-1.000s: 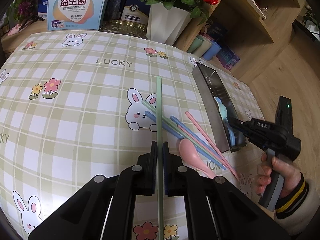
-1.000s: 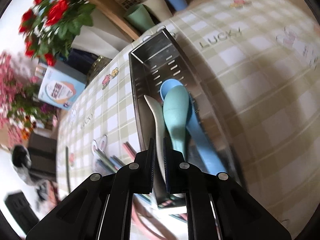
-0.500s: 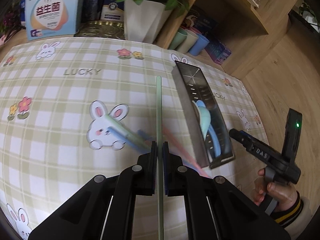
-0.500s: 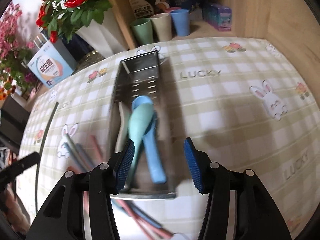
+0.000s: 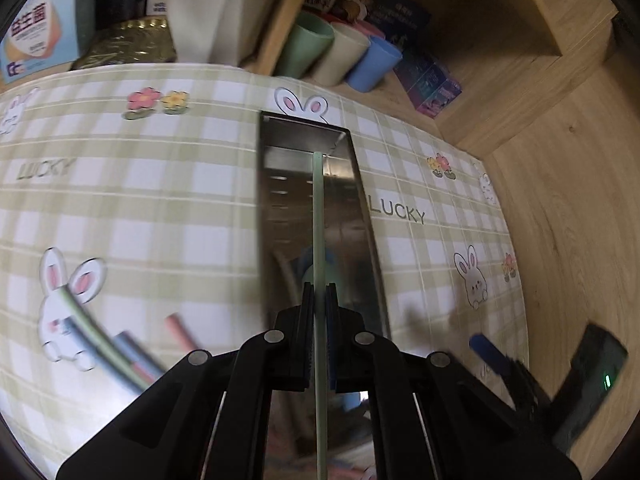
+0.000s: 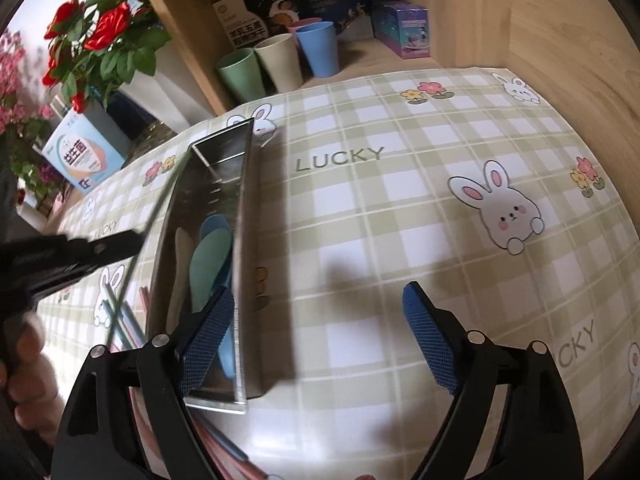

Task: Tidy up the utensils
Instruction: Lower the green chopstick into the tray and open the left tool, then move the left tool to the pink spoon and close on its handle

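Observation:
My left gripper [image 5: 319, 294] is shut on a pale green chopstick [image 5: 318, 216] and holds it lengthwise above the steel utensil tray [image 5: 268, 208]. The tray [image 6: 244, 216] holds a green spoon [image 6: 210, 264], a blue spoon [image 6: 214, 222] and a beige one. My right gripper [image 6: 320, 320] is open and empty, just right of the tray's near end. Several loose chopsticks [image 5: 100, 344], green, blue and pink, lie on the tablecloth left of the tray. My left gripper also shows in the right wrist view [image 6: 132, 240].
Three cups [image 6: 276, 62], green, beige and blue, stand on a wooden shelf behind the table. A white vase of red roses [image 6: 100, 40] and a boxed product [image 6: 80, 156] stand at the back left. A wooden wall [image 5: 560, 200] runs along the table's right side.
My left gripper has carried the green chopstick right, from over the loose chopsticks to above the tray. My right gripper has opened wide and drawn back off the tray to its right side.

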`<action>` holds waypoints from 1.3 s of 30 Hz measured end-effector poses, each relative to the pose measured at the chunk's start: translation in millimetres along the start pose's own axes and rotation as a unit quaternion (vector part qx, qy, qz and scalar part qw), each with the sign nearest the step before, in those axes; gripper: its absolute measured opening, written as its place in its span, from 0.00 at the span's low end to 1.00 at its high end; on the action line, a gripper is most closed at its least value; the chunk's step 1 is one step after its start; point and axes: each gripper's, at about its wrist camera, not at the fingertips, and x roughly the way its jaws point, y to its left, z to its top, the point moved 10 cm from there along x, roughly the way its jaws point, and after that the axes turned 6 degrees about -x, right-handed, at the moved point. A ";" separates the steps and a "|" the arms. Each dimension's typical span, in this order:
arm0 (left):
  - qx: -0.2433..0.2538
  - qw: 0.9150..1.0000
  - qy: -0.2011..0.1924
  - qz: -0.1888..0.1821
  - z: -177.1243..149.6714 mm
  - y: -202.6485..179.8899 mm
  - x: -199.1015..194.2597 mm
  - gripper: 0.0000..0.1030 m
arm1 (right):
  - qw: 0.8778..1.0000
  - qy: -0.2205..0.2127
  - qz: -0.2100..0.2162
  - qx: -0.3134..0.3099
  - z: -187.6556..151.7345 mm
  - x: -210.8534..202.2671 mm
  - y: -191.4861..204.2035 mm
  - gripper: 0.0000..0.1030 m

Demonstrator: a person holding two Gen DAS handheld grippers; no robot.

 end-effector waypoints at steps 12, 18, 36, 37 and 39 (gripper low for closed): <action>-0.028 0.998 0.047 0.009 2.9 -17.1 51.3 0.05 | 1.000 -0.002 0.002 0.025 -5.0 -2.9 -19.3 0.81; -0.005 0.997 0.066 -0.024 -4.6 -28.4 49.2 0.06 | 1.000 -0.001 0.005 0.029 -9.6 -5.6 -13.5 0.81; 0.066 0.995 -0.076 0.026 -24.7 70.9 -91.0 0.43 | 1.000 -0.016 0.004 0.020 -42.2 -23.8 34.0 0.81; 0.059 0.995 -0.078 0.032 -29.4 82.7 -95.2 0.45 | 1.000 -0.015 0.002 0.019 -44.4 -23.7 36.1 0.81; 0.048 0.995 -0.077 0.041 -37.9 99.7 -98.9 0.47 | 1.000 -0.014 -0.002 0.015 -49.2 -23.1 40.4 0.81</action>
